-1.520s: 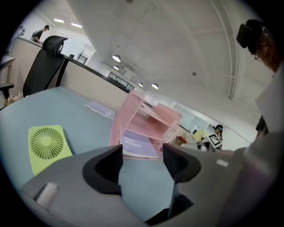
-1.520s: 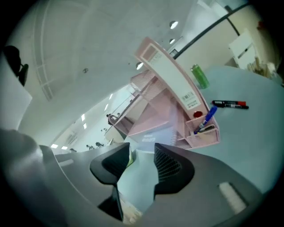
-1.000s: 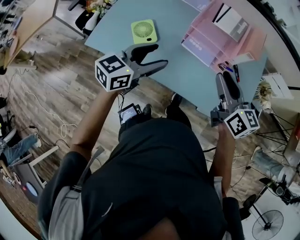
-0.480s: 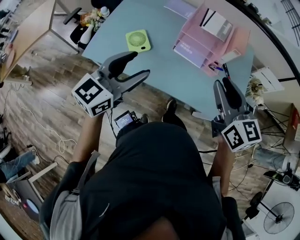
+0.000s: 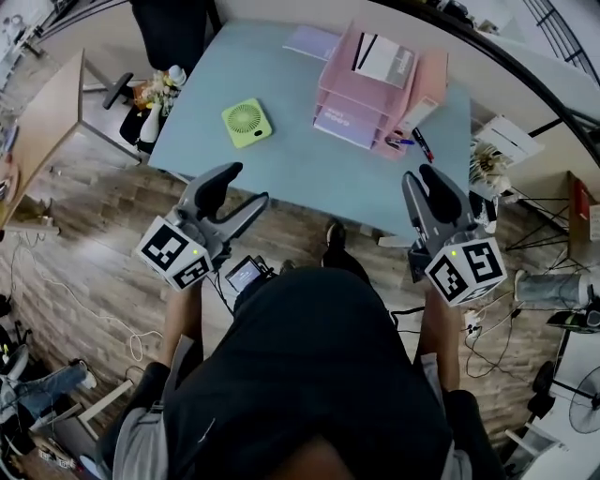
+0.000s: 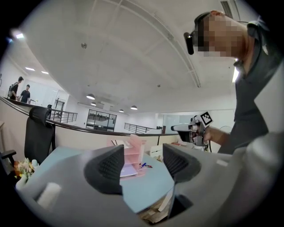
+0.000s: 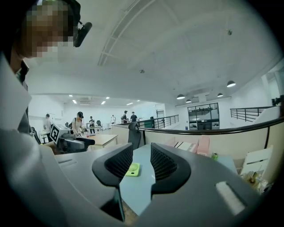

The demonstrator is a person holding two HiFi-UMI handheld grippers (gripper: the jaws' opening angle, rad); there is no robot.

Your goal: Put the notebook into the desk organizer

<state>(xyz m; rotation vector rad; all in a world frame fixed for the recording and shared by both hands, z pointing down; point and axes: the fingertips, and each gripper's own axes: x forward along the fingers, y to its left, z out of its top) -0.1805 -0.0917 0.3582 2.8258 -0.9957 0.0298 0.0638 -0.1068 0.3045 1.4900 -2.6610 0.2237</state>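
Note:
A pink desk organizer [image 5: 424, 82] stands at the far right of the light blue table [image 5: 281, 164]. A grey-and-white notebook [image 5: 384, 58] lies in its top tray and a lavender one [image 5: 343, 125] in a lower tray. Another lavender notebook [image 5: 312, 41] lies flat at the table's far edge. My left gripper [image 5: 246, 186] hangs open and empty off the table's near edge, over the floor. My right gripper [image 5: 422, 178] is also short of the near edge, its jaws a little apart with nothing between them. The organizer [image 6: 133, 153] shows between the left jaws, far off.
A green square fan [image 5: 247, 122] lies left of centre on the table, and pens [image 5: 412, 142] lie by the organizer's near corner. A black chair [image 5: 169, 28] and flowers [image 5: 155, 94] stand at the table's left. Wooden floor and cables lie under me.
Both grippers have drawn back from over the table to short of its near edge, the left one sinking lower. The table now sits farther away. Neither gripper's jaws have changed.

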